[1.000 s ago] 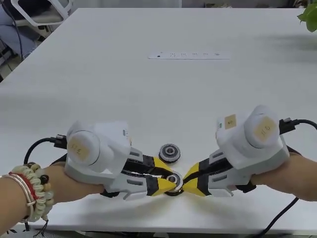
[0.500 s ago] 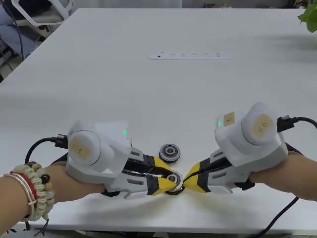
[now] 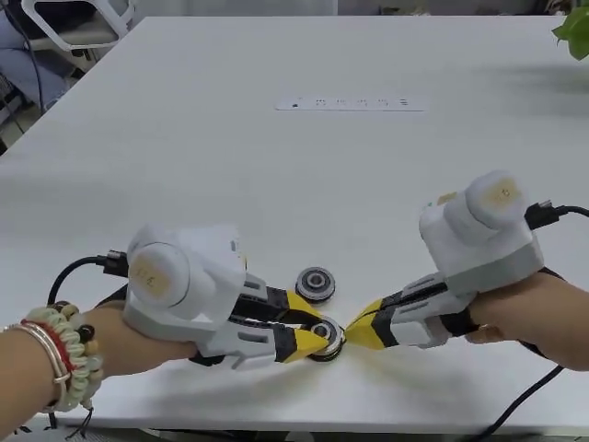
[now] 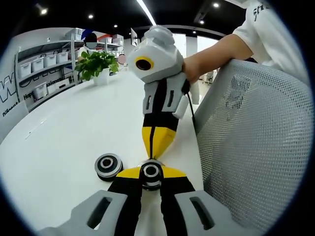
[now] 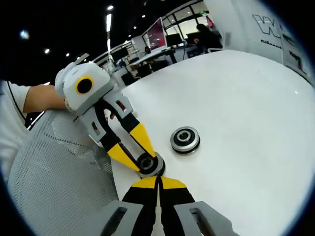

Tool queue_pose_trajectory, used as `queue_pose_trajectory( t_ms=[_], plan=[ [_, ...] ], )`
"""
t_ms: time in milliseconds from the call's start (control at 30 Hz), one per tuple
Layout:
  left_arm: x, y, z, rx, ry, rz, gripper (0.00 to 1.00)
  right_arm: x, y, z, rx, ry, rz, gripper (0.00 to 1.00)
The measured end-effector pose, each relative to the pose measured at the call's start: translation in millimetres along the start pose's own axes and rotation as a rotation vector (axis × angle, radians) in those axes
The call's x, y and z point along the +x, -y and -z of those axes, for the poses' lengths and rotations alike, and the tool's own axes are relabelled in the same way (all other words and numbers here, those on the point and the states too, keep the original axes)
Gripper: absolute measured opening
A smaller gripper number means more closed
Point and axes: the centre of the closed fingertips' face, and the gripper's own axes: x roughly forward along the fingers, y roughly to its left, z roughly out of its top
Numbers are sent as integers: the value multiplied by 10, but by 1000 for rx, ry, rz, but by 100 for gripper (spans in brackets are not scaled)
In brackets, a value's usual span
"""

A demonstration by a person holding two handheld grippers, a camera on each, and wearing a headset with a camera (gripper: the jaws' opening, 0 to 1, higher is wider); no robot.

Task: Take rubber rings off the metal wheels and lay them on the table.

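Note:
A small metal wheel (image 3: 322, 335) with a black rubber ring lies at the table's near edge. My left gripper (image 3: 317, 333) is shut on it, one yellow jaw tip on each side, as the left gripper view shows (image 4: 151, 173). My right gripper (image 3: 352, 331) comes in from the right with its jaws pressed together. Its tips (image 5: 158, 179) meet the wheel (image 5: 150, 164) at the rim, pinching the edge of the rubber ring. A second wheel (image 3: 315, 283) with its black ring on lies flat just beyond, apart from both grippers; it is also in the gripper views (image 4: 109, 165) (image 5: 185, 139).
A white power strip (image 3: 350, 103) lies flat mid-table. A potted plant (image 3: 575, 32) stands at the far right corner, and an office chair (image 3: 78, 23) at the far left. Behind the grippers is a grey mesh chair back (image 4: 251, 142). Wide bare tabletop (image 3: 304, 184) stretches beyond the wheels.
My right gripper's body has swung up and to the right, and its jaws look narrower at the wheel's rim. The left gripper and both wheels have stayed put.

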Motion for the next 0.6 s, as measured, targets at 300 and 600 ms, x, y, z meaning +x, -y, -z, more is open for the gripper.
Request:
queue_pose_trajectory(
  t_ms=[300,600],
  plan=[
    [4,1,-5,0,2,-2,8,-24,-3,-37,89,31,-12,0],
    [2,14,-5,7,-3,2,8,-22,-60,-64,89,37,-26,0]
  ],
)
